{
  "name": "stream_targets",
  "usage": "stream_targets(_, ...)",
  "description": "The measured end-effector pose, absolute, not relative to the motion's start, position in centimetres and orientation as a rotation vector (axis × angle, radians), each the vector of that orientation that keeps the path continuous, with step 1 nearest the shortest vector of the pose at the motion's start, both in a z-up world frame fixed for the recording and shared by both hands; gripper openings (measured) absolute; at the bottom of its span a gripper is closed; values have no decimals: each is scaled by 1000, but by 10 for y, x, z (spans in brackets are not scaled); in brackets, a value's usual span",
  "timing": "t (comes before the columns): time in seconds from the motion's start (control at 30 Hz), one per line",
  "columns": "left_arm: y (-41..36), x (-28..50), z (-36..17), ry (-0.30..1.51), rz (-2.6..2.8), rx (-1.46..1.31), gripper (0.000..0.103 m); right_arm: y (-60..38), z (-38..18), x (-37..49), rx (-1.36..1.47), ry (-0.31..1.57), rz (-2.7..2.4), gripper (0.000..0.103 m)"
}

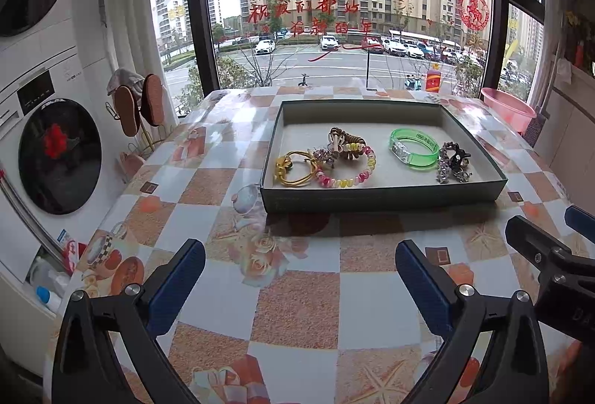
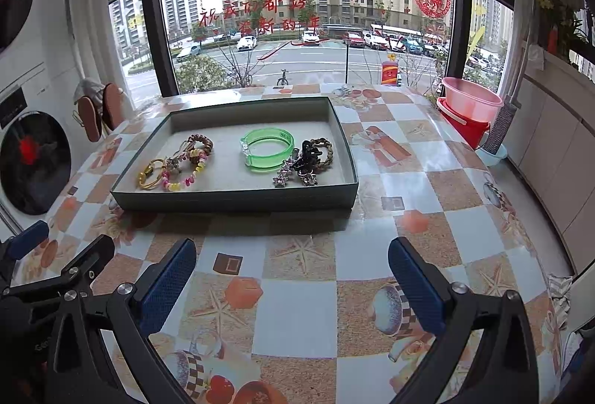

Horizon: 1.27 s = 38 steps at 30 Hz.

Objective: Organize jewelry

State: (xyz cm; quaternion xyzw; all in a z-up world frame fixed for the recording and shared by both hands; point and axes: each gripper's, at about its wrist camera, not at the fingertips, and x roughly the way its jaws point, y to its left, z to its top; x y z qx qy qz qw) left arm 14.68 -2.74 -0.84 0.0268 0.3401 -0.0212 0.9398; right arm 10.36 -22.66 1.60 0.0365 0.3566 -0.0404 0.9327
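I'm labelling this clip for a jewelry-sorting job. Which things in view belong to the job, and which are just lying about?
Belongs to the job:
tray
green bangle
gold ring bracelet
beaded bracelet
brown coil tie
black hair claw
left tongs, open
right tongs, open

Just lying about:
pink basin
slippers
washing machine

Bracelets (image 1: 412, 151) lie in the tray (image 1: 379, 197) on the table (image 1: 297, 292).
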Motion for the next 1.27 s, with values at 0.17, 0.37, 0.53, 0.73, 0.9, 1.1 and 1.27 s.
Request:
stream_targets(0.17, -28, 147, -8, 694, -43, 55, 103, -226, 16, 103, 74, 728, -83, 103)
stream_targets(0.37, -28, 147, -8, 694, -44, 55, 103, -227, 17, 103, 76, 730, -82, 103)
stream_targets(0.53, -28, 147, -8, 694, -43, 55, 103, -227, 17, 103, 77, 729, -82, 103)
stream_targets(0.73, -29, 147, -8, 692, -42, 57, 103, -227, 17, 103, 77, 729, -81, 103)
stream_targets(0.9, -29, 146, -7, 690, -40, 60, 103, -227, 17, 103, 76, 728, -81, 103)
stream_targets(1.1, -28, 147, -8, 697, -37, 49, 103, -227, 17, 103, 78, 730, -81, 103)
stream_targets(1.27, -25, 147, -8, 701, -58, 31, 103, -227, 18, 103, 80, 733, -81, 103)
